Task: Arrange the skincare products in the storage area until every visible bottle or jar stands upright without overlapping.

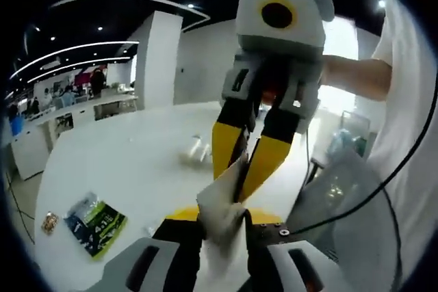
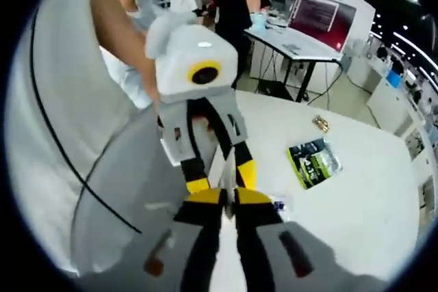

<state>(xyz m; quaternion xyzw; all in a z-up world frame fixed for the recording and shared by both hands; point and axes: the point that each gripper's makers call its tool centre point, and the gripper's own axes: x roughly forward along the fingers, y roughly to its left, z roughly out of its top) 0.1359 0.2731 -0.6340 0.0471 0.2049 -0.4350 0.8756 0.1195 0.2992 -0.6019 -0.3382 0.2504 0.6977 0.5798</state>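
Observation:
A flat white packet [image 1: 220,204] hangs in the air between both grippers, above a white table [image 1: 137,162]. In the left gripper view my left gripper [image 1: 222,227] is shut on its lower part. My right gripper [image 1: 239,177] comes down from above, its yellow fingers [image 1: 268,158] pinched on the packet's upper edge. The right gripper view shows the packet edge-on as a thin white strip [image 2: 224,169]. There my right gripper [image 2: 228,197] is shut on it, facing the left gripper [image 2: 222,181]. No bottle or jar can be made out.
A green and black sachet [image 1: 96,223] [image 2: 313,162] lies flat on the table, with a small golden wrapped item [image 1: 49,222] [image 2: 319,123] beyond it. A small clear object [image 1: 195,150] sits mid-table. A grey sheet [image 1: 342,203] and a person in a white shirt [image 1: 410,135] stand close by.

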